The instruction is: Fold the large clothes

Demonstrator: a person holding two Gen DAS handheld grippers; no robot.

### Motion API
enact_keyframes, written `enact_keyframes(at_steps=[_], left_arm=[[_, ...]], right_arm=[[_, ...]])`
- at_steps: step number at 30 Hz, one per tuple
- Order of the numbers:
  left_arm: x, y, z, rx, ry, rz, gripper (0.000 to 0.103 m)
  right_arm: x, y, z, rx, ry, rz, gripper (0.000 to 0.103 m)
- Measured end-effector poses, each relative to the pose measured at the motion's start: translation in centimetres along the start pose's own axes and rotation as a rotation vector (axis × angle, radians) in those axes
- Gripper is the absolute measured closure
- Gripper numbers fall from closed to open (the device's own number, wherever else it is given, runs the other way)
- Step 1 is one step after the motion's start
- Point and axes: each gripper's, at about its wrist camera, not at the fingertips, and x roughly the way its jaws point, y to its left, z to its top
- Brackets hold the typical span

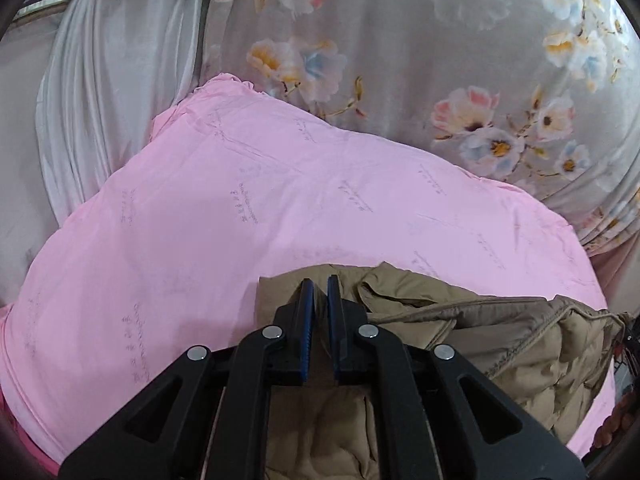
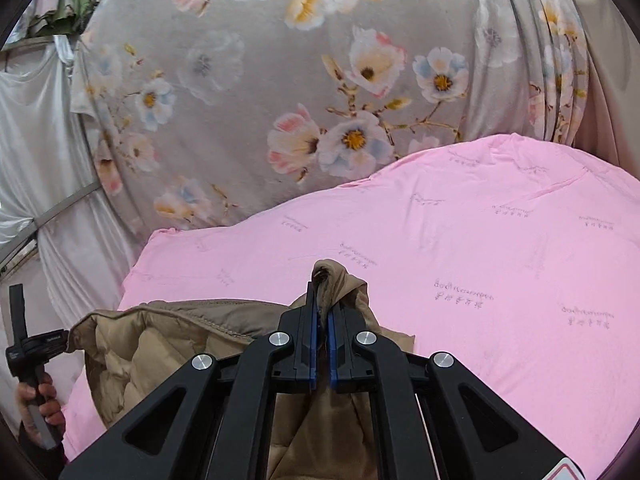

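A tan quilted jacket [image 1: 500, 332] hangs lifted over a pink sheet [image 1: 240, 208] that covers the work surface. My left gripper [image 1: 321, 282] is shut on one edge of the jacket, with thin tan cloth pinched between its blue pads. In the right wrist view the same jacket [image 2: 160, 344] stretches away to the left. My right gripper [image 2: 323, 286] is shut on a bunched fold of it, which pokes up past the fingertips. A hand [image 2: 40, 404] at the far left grips the handle of the other tool.
A grey flowered curtain [image 1: 440, 60] hangs behind the pink surface, also visible as the flowered curtain [image 2: 280, 80] in the right wrist view. White drapery [image 1: 112, 80] hangs at the left. The pink sheet [image 2: 500, 260] spreads wide to the right.
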Motion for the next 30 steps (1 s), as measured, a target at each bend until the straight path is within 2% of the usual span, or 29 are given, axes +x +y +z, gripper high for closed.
enact_keyframes(at_steps=[4, 6, 9, 10, 13, 17, 19, 21, 22, 23, 25, 27, 30], left_arm=[[5.3, -0.4, 1.3, 0.051, -0.029, 0.17, 0.097], [8.8, 0.7, 1.5, 0.022, 0.039, 0.157, 0.097], [11.8, 1.6, 0.3, 0.004, 0.097, 0.164, 0.097], [12.4, 1.8, 0.0, -0.003, 0.11, 0.153, 0.097], [13.0, 2.2, -0.7, -0.053, 0.137, 0.057, 0.097], [11.4, 1.5, -0.2, -0.089, 0.112, -0.085, 0.094], [10.8, 0.7, 0.2, -0.069, 0.111, -0.121, 0.085], [10.8, 0.3, 0.5, -0.061, 0.111, -0.129, 0.065], [10.5, 0.2, 0.5, -0.061, 0.098, -0.132, 0.063], [10.0, 0.1, 0.6, -0.061, 0.086, -0.148, 0.059], [8.8, -0.1, 0.8, -0.071, 0.036, -0.171, 0.05], [8.7, -0.8, 1.1, -0.058, 0.02, -0.169, 0.026], [11.5, -2.3, 1.1, 0.009, 0.09, -0.158, 0.026]], right_arm=[[6.4, -1.1, -0.8, 0.029, 0.083, -0.061, 0.099], [9.1, -1.6, -1.9, 0.022, 0.125, -0.107, 0.099], [11.8, -2.5, -3.5, 0.034, 0.177, -0.128, 0.099], [12.5, -2.8, -4.0, 0.035, 0.193, -0.134, 0.099], [13.8, -3.5, -4.8, 0.045, 0.234, -0.129, 0.099], [12.1, -3.7, -4.0, 0.062, 0.213, -0.094, 0.096], [9.7, -4.0, -3.2, 0.087, 0.172, -0.058, 0.091], [7.0, -4.4, -2.3, 0.118, 0.102, -0.027, 0.072], [5.5, -4.6, -1.8, 0.126, 0.051, -0.033, 0.044], [4.4, -4.6, -1.4, 0.121, 0.016, -0.037, 0.034], [3.6, -4.6, -0.8, 0.09, 0.016, -0.036, 0.034], [4.8, -4.4, -0.9, 0.048, 0.071, -0.044, 0.034], [8.4, -3.9, -1.7, -0.001, 0.168, -0.053, 0.034]])
